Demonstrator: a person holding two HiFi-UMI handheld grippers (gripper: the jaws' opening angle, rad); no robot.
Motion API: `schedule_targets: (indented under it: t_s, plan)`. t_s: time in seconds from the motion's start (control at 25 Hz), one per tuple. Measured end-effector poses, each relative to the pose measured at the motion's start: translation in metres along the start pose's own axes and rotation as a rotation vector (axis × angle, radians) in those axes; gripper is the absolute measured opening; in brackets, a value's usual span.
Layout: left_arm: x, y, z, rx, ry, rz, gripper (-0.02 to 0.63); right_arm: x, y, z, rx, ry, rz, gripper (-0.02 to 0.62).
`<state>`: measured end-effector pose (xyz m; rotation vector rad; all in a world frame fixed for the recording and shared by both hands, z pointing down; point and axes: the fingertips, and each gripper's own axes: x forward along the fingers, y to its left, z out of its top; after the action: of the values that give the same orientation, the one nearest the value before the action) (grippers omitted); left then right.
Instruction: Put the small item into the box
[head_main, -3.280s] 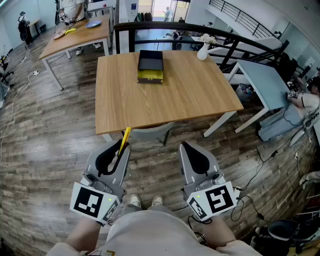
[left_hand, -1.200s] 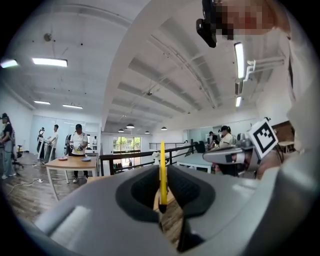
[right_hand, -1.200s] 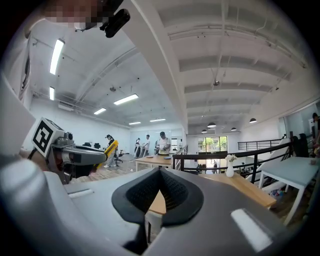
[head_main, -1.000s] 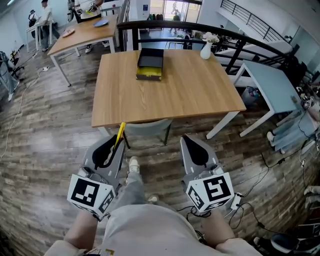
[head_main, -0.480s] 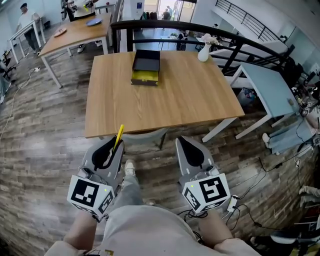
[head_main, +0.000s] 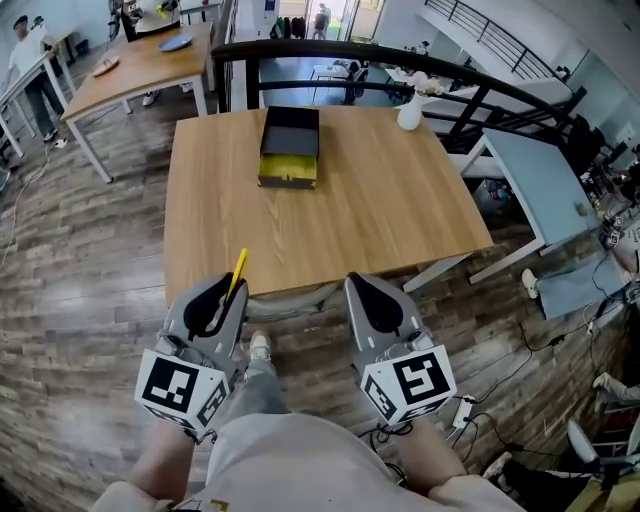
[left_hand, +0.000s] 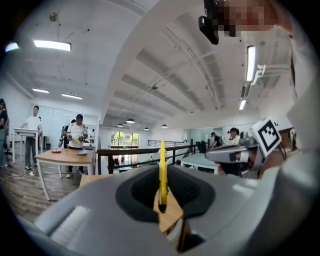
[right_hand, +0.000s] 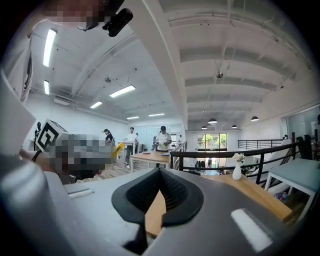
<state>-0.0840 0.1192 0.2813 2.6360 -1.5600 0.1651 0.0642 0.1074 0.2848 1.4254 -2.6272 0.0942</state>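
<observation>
A thin yellow stick-like item (head_main: 237, 272) pokes up from my left gripper (head_main: 228, 285), which is shut on it; in the left gripper view the yellow item (left_hand: 162, 170) stands upright between the jaws of the left gripper (left_hand: 163, 199). My right gripper (head_main: 357, 284) is shut with nothing in it, and in its own view the right gripper (right_hand: 159, 173) has its jaw tips together. Both grippers hover just short of the near edge of a wooden table (head_main: 380, 220). A black box with a yellow inside (head_main: 289, 150) lies open on the far middle of the table.
A white vase (head_main: 408, 113) stands at the table's far right corner, and a black railing (head_main: 330, 55) runs behind it. A pale blue table (head_main: 535, 170) is at the right, another wooden table (head_main: 140, 65) and people at the far left. Cables (head_main: 540, 330) lie on the floor at right.
The table has drawn closer and now reaches the gripper tips as the person walks forward. Both grippers hold the same pose, the left still shut on the yellow item.
</observation>
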Motion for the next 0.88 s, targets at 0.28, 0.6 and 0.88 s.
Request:
schedule_targets:
  t_s: [0.28, 0.6, 0.88]
  plan:
    - [0.036, 0.049, 0.009, -0.006, -0.005, -0.014, 0.048, 0.059, -0.007, 0.013, -0.003, 0.004, -0.005, 0.000]
    - [0.084, 0.115, 0.025, -0.007, 0.001, -0.038, 0.048, 0.139, -0.018, 0.031, -0.004, 0.028, -0.017, 0.000]
    - [0.130, 0.168, 0.029, -0.014, 0.003, -0.068, 0.048, 0.204, -0.035, 0.041, 0.000, 0.038, -0.049, 0.000]
